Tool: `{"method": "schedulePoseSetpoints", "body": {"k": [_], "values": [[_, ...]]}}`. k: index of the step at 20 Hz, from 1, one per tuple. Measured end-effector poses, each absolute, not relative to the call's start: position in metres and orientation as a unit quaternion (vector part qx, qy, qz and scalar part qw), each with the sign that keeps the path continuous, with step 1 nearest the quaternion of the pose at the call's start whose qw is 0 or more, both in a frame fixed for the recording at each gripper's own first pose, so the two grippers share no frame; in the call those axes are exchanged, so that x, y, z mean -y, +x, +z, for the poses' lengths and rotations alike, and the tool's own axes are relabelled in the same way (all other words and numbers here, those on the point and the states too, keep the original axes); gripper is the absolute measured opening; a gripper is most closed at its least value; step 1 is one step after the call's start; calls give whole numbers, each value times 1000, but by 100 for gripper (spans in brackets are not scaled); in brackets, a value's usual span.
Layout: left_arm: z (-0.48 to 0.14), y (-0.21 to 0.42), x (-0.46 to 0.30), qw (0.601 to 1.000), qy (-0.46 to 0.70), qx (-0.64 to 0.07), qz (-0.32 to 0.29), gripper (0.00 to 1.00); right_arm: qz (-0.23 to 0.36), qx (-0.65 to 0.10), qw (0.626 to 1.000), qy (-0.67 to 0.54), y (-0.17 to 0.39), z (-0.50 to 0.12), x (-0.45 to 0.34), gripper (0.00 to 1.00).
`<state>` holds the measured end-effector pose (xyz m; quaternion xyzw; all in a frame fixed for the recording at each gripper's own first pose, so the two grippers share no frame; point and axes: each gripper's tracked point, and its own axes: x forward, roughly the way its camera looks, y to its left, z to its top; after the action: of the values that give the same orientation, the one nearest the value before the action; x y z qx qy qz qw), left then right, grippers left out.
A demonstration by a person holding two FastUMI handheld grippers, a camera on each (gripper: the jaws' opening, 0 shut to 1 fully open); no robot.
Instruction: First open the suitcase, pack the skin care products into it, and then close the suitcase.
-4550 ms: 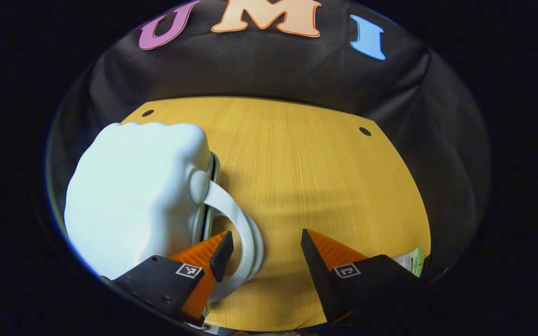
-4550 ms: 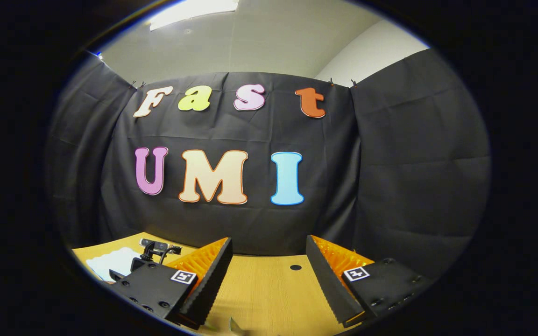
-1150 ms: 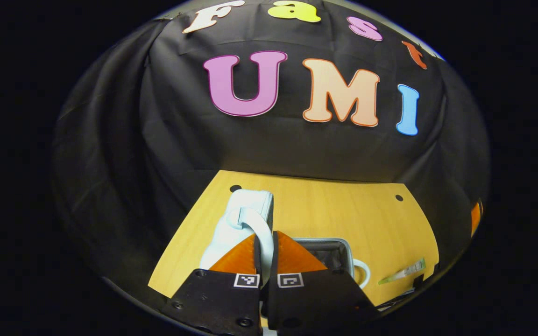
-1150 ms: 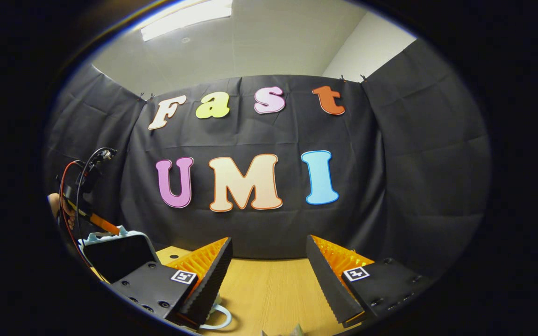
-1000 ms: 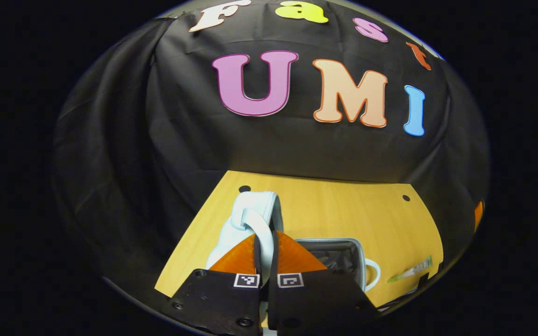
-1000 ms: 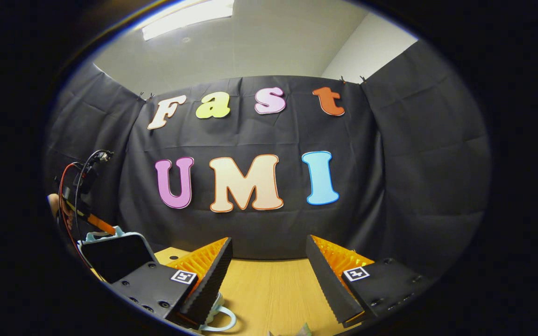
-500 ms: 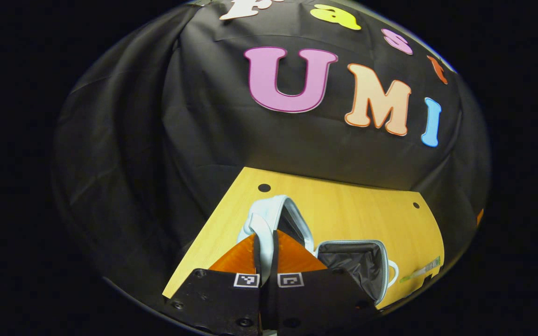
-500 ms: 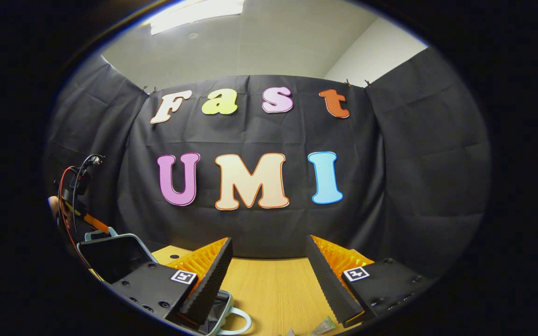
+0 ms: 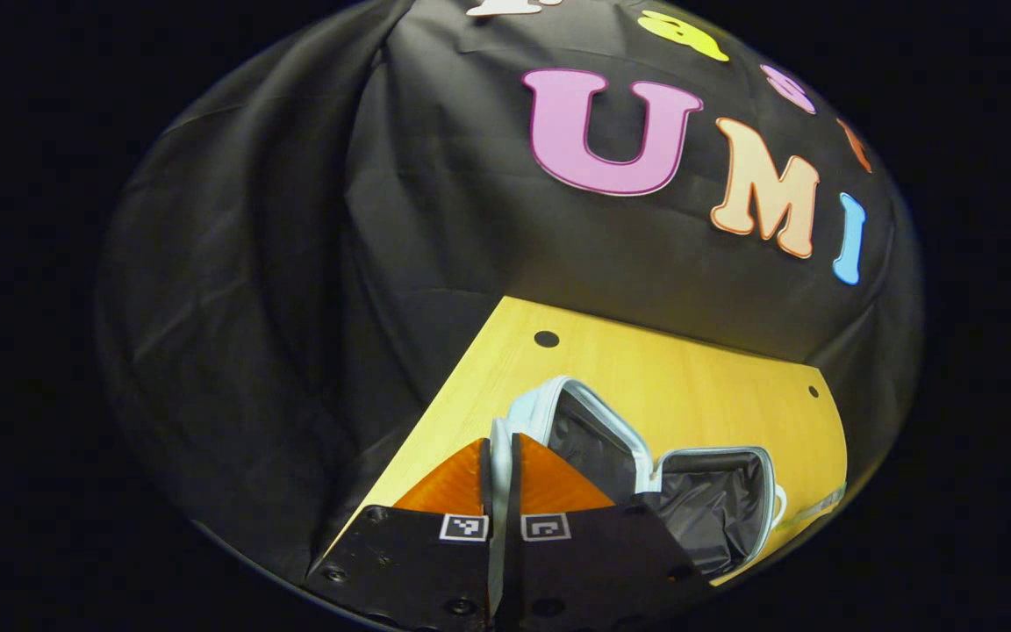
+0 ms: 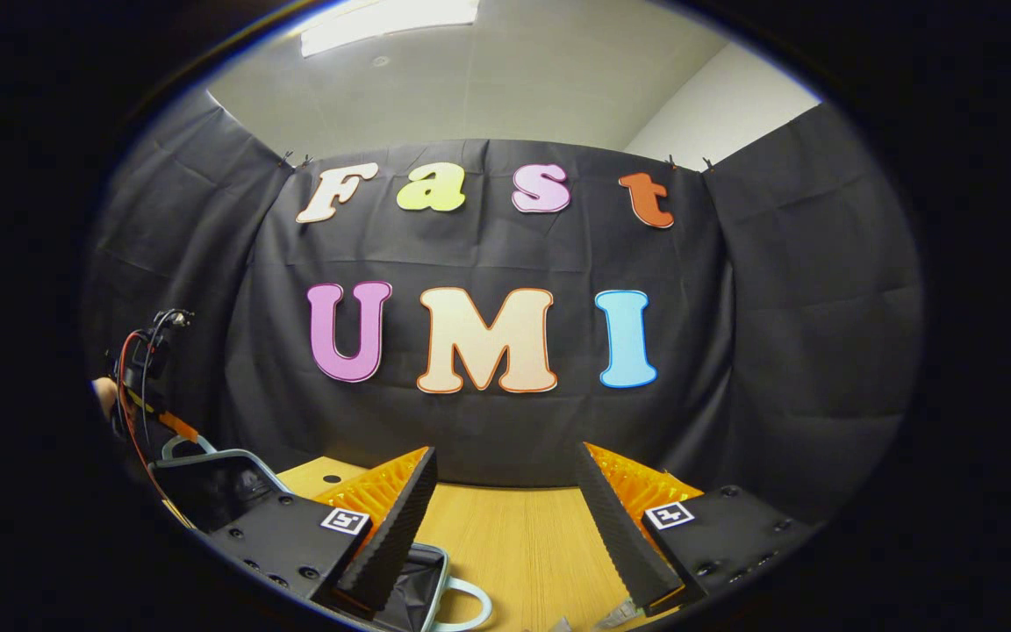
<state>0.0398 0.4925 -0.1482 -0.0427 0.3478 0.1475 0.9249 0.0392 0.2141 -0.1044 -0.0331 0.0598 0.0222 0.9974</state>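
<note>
Small pale-blue hard-shell suitcase (image 9: 646,474) lies open on the wooden surface (image 9: 690,386), lid handle pinched by left hand-held gripper (image 9: 499,456); judged light, stiff; right hand-held gripper (image 10: 505,518) gapes empty beside it.

Matt wood-grain table (image 9: 646,369), suitcase (image 9: 593,430) with smooth shell, crinkled cloth lining

Black cloth walls (image 10: 786,290) surround a wooden table (image 10: 514,535); overhead, seemingly a ceiling light panel (image 10: 387,26).
</note>
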Motion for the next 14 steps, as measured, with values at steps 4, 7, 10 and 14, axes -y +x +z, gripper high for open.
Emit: {"method": "schedulePoseSetpoints", "body": {"k": [4, 7, 10, 14], "values": [[-179, 30, -516, 910, -54, -370, 178, 0, 24, -65, 997, -32, 41, -108, -219, 98], [-201, 24, -536, 901, -57, -380, 201, 0, 25, -66, 997, -35, 42, -109, -220, 98], [-218, 14, -546, 895, -60, -384, 218, 0, 26, -71, 997, -35, 42, -111, -218, 96], [-223, 8, -562, 897, -24, -367, 246, 8, 24, -65, 997, -36, 40, -105, -212, 98]]}}
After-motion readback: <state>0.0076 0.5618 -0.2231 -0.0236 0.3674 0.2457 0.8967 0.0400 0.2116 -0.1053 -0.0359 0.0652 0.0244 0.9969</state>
